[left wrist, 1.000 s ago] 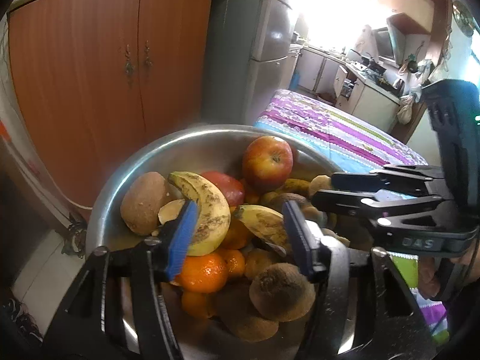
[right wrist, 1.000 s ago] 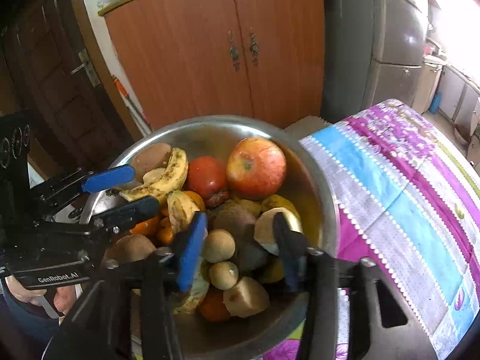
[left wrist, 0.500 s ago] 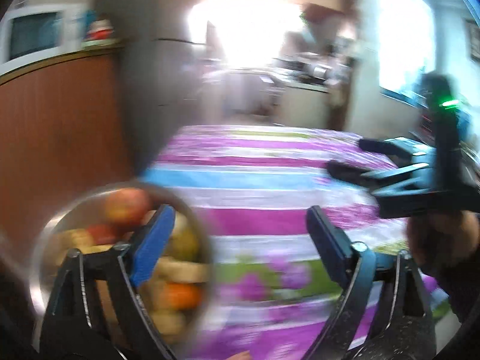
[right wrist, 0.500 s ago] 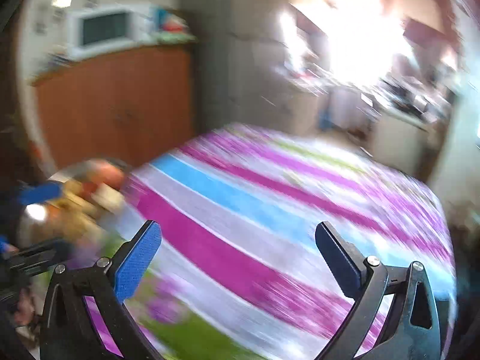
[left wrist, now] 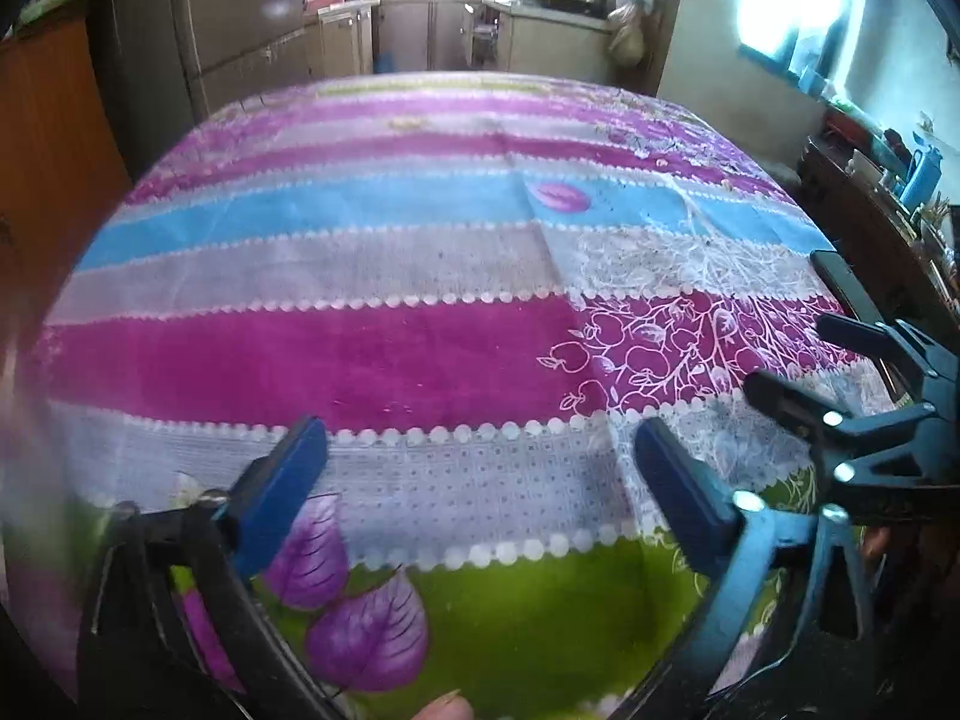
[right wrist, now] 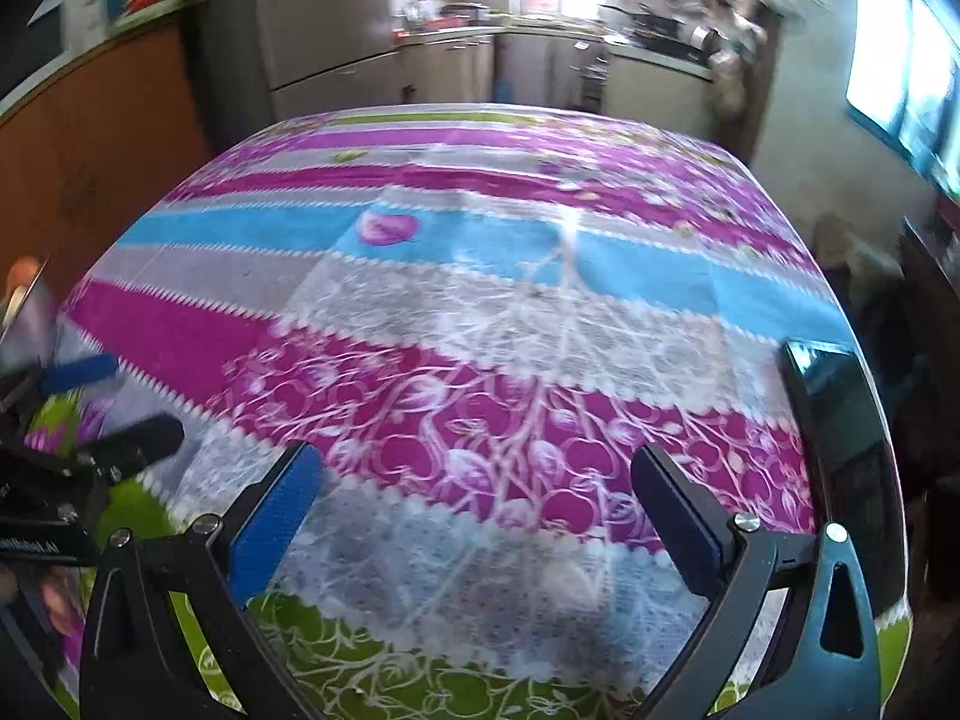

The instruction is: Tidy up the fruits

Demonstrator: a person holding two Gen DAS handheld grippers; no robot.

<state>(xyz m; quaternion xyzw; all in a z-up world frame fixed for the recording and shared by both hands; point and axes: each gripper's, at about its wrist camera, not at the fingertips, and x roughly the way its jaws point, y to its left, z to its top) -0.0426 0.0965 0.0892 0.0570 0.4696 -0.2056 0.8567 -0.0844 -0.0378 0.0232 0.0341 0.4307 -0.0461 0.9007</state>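
My left gripper (left wrist: 480,480) is open above the striped purple, blue and white tablecloth (left wrist: 372,276), with nothing between its blue pads. My right gripper (right wrist: 477,510) is open too, over the apple-patterned purple band (right wrist: 480,420), and holds nothing. Each gripper shows in the other's view: the right gripper (left wrist: 798,360) at the right edge, the left gripper (right wrist: 114,408) at the left edge. A blurred reddish fruit (right wrist: 24,273) and a grey rim peek in at the far left of the right wrist view. No fruit shows in the left wrist view.
A dark flat object (right wrist: 834,402) lies at the table's right edge. Beyond the table stand a wooden cabinet (right wrist: 90,138), a grey fridge (left wrist: 240,18) and kitchen counters (right wrist: 540,60). A person's fingertip (left wrist: 444,708) shows at the bottom of the left wrist view.
Both grippers have swung right, away from the steel bowl of fruit, and opened wider. The bowl has left the left wrist view and is only an edge blur in the right one.
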